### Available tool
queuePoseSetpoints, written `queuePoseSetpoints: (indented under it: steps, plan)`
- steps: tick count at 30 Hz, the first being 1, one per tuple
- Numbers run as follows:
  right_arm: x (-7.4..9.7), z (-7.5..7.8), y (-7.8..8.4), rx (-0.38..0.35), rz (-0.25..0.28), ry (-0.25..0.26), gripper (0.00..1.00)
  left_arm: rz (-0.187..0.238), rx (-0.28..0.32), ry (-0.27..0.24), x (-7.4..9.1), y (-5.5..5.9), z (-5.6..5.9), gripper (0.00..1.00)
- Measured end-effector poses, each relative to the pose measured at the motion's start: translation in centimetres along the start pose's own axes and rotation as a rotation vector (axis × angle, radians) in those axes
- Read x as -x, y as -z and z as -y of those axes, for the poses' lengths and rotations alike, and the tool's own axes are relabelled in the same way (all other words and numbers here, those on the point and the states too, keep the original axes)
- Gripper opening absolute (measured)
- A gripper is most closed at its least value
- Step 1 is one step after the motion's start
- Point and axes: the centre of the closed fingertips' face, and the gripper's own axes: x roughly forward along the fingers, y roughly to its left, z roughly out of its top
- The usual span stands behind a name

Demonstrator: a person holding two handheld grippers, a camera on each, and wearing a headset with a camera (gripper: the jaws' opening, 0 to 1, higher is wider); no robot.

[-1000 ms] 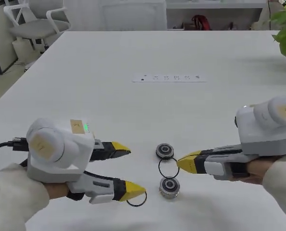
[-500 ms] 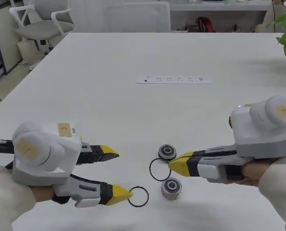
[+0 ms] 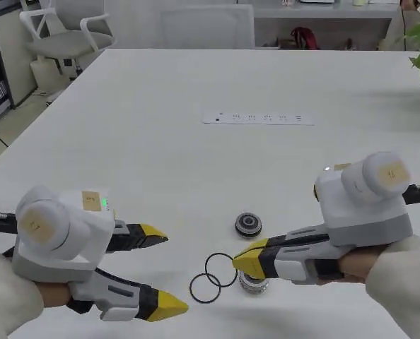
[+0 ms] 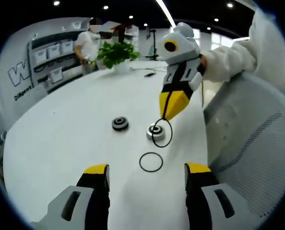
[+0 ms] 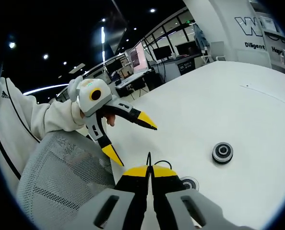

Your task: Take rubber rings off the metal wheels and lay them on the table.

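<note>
- The right gripper (image 3: 242, 260) is pinching a thin black rubber ring (image 3: 220, 254) between its closed yellow tips. The ring is sticking out just past the tips.
- In the right gripper view, the two jaws are pressing together on a dark strand of that ring.
- A metal wheel (image 3: 255, 284) is sitting on the white table (image 3: 196, 169) directly under the right gripper's tips and is partly hidden by them. In the left gripper view, the held ring is overlapping this wheel (image 4: 154, 132), and I cannot tell whether they are touching.
- A second wheel (image 3: 248, 224) is lying just beyond the right gripper's tips, apart from them.
- The left gripper (image 3: 162, 269) is holding its jaws wide apart with nothing between them.
- A second ring (image 3: 191, 288) is lying flat on the table just ahead of the left gripper's lower tip. It is lying between the two grippers and is overlapping the edge of the held ring.
</note>
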Motion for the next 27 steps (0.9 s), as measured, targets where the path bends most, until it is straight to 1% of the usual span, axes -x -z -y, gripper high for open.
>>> queuePoseSetpoints:
  steps: [6, 8, 11, 15, 27]
  plan:
    - [-0.8, -0.5, 1.0, 0.027, -0.047, -0.011, 0.0, -0.014, -0.005, 0.014, -0.2, 0.4, 0.1, 0.68]
    - [-0.9, -0.5, 1.3, 0.04, -0.059, -0.006, 0.0, -0.021, -0.003, 0.016, -0.3, 0.6, 0.1, 0.7]
    - [-1.3, -0.4, 2.0, 0.035, -0.08, -0.005, 0.0, -0.03, -0.004, 0.02, -0.4, 0.8, 0.2, 0.72]
    - [-1.8, -0.7, 2.9, 0.053, -0.119, -0.011, 0.0, -0.036, -0.008, 0.029, -0.5, 0.9, 0.4, 0.72]
    - [-2.8, -0.7, 5.1, 0.073, -0.201, -0.012, 0.0, -0.058, -0.018, 0.034, -0.7, 1.4, 0.5, 0.72]
